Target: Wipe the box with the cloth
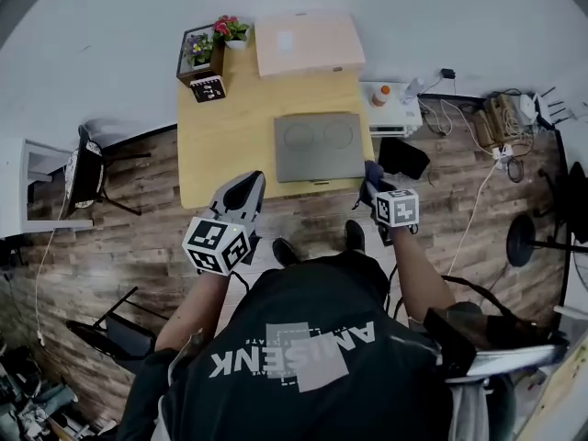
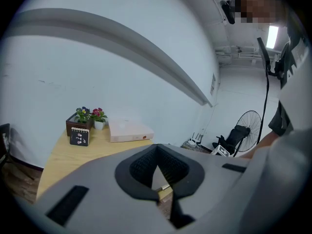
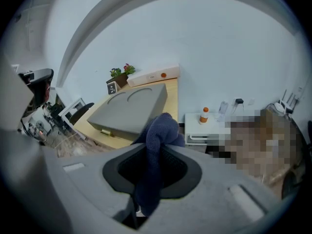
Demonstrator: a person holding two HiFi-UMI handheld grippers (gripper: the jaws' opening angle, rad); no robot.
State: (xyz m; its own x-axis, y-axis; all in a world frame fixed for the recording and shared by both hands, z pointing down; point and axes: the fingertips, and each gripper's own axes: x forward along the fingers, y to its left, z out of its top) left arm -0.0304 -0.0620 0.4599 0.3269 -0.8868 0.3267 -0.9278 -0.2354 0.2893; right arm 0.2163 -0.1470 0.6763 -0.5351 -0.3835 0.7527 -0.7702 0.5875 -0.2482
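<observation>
A flat grey box with two round marks on its lid lies at the near right of the wooden table. My right gripper is shut on a dark blue cloth, held just off the box's near right corner. My left gripper hovers over the table's near edge, left of the box, its jaws shut with nothing between them.
A pink flat box lies at the table's far right. A wooden planter with flowers, a small flower pot and a little calendar stand at the far left. A white side cabinet with an orange-capped bottle stands to the right.
</observation>
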